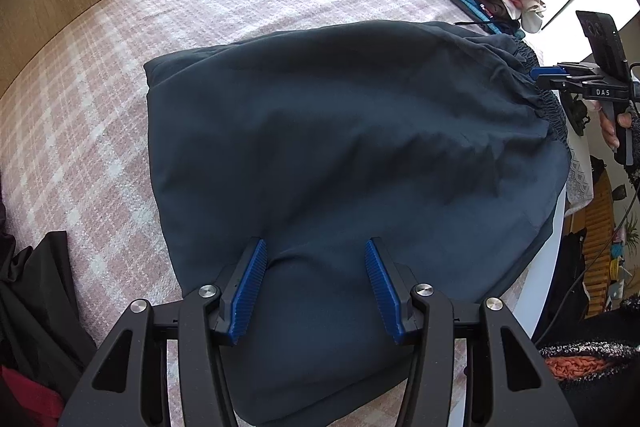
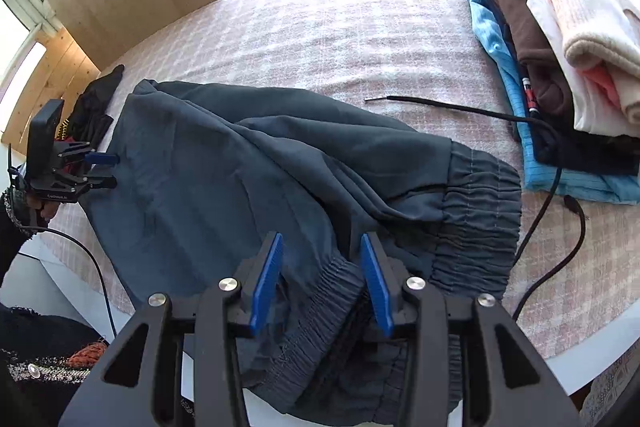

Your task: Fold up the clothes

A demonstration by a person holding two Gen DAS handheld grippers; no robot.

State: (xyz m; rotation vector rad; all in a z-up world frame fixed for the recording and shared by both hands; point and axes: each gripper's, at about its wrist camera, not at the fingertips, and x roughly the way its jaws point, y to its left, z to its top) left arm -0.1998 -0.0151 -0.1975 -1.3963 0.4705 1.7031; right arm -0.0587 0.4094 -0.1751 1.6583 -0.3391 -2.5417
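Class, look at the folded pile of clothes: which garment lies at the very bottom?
The light blue garment, spread flat on the bedcover beneath the brown and cream ones.

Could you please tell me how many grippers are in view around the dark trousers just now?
2. The left gripper is open over the leg end of the trousers. The right gripper is open at their elastic waistband. None seems hidden.
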